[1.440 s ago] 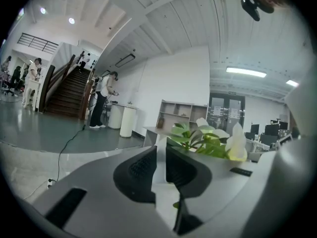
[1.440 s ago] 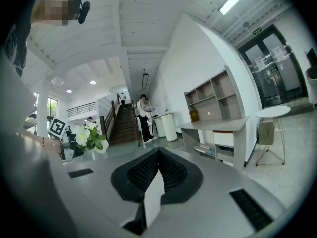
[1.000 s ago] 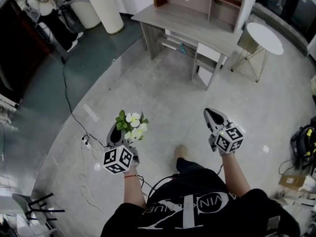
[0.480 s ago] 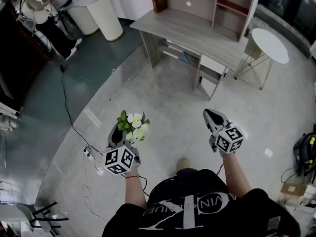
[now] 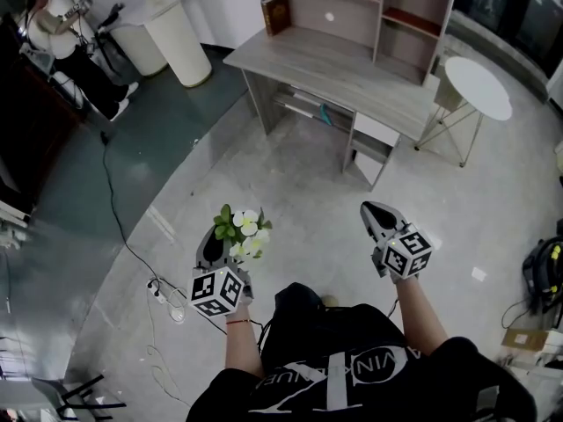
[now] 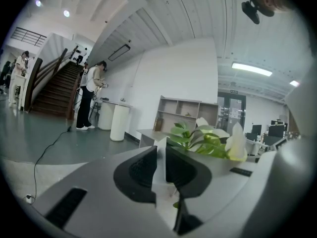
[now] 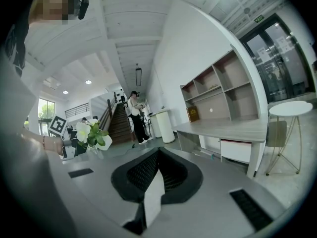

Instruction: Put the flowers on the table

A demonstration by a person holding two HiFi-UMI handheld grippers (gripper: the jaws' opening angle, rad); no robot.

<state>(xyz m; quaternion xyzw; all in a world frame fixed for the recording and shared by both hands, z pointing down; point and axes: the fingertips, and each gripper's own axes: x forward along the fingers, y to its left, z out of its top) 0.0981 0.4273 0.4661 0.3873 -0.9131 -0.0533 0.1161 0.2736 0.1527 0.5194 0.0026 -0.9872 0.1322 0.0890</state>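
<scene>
White flowers with green leaves stand up out of my left gripper, which is shut on their stem. In the left gripper view the blooms rise just right of the nearly closed jaws of the left gripper. My right gripper is held level beside it, shut with nothing in it; its pads meet in the right gripper view. From that view the flowers show at the left. The grey wooden desk with shelves stands ahead, some way across the floor.
A round white side table stands right of the desk. At the back left are a white cylindrical stand and a person. A black cable runs over the floor to a power strip.
Both grippers have travelled forward across the floor toward the desk as the person walks. The flowers stay in the left gripper, and a leg has swung forward between the arms.
</scene>
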